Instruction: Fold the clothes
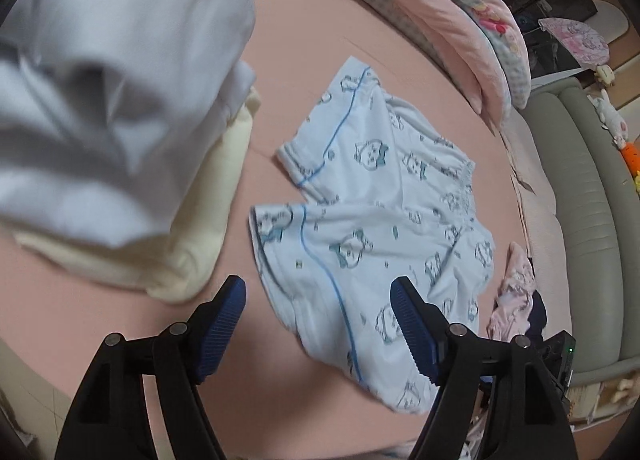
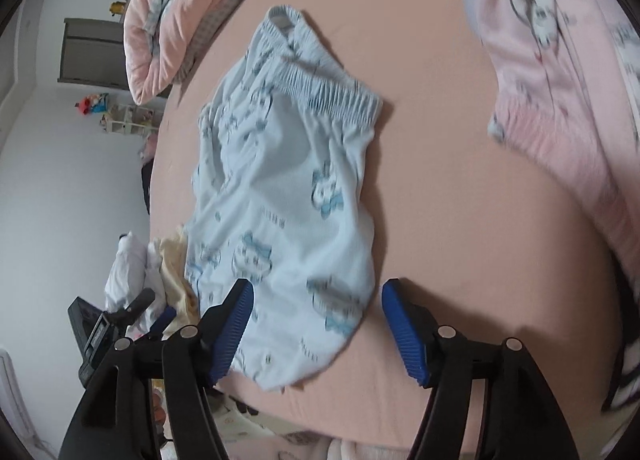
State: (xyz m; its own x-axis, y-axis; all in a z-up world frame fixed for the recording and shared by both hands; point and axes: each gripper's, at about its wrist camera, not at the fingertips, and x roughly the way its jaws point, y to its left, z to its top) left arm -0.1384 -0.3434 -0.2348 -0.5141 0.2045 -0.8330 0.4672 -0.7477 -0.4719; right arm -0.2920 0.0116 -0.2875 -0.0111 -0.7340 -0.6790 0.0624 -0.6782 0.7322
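Note:
Pale blue shorts with a cartoon print and blue piping lie flat on the pink bed sheet. In the left wrist view my left gripper hovers open over one leg of the shorts, and its blue pads press on nothing. The right wrist view shows the same shorts, elastic waistband at the far end. There my right gripper stands open over the near hem, with cloth lying between its pads but not pinched.
A stack of folded clothes, a whitish garment over a cream one, sits left of the shorts. A rolled pink quilt lies along the far side. A pink printed garment lies to the right. A grey padded edge borders the bed.

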